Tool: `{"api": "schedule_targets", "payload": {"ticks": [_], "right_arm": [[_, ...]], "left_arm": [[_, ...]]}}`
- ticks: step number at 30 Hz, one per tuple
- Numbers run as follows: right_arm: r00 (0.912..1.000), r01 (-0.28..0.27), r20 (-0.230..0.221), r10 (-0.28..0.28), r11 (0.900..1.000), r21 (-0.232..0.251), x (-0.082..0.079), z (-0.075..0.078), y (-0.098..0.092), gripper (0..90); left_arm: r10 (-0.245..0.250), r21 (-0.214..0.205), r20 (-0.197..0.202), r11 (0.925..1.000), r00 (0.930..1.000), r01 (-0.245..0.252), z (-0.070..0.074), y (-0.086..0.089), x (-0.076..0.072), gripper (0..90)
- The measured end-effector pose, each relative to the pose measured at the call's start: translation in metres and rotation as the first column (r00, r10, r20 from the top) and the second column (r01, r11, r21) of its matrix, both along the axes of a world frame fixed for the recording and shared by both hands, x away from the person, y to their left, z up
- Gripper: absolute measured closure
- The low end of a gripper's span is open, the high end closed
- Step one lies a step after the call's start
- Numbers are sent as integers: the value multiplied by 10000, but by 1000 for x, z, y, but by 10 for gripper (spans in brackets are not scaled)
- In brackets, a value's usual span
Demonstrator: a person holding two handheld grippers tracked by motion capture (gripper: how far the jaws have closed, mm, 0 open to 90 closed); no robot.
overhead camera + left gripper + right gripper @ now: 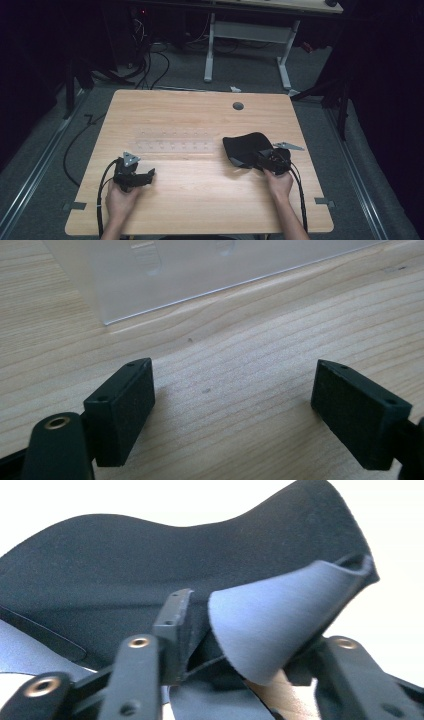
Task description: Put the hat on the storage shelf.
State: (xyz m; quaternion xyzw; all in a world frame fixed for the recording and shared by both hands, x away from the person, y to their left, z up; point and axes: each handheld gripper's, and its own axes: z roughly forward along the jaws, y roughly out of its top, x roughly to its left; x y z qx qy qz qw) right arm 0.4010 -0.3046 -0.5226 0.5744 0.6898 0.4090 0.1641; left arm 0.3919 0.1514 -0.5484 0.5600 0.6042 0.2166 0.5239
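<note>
Black cloth (pixel 245 146) is pinched in the right tongs (pixel 263 159); left tongs (pixel 150 175) gape over wood.

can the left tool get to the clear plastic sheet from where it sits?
Probably yes. The left tool is open with bare table ahead, and the clear plastic sheet lies flat just beyond; nothing stands between. Pinching a flat sheet looks harder.
</note>
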Motion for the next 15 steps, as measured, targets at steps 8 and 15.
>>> {"api": "schedule_targets", "payload": {"ticks": [8,15], "right_arm": [[9999,-133,59,130,9988,473,-4,2,-3,758],[9993,-310,230,284,9922,1206,-5,6,-5,839]], "left_arm": [[-29,-13,9,10000,10000,29,0,0,0,182],[-34,-11,3,10000,10000,34,0,0,0,183]]}}
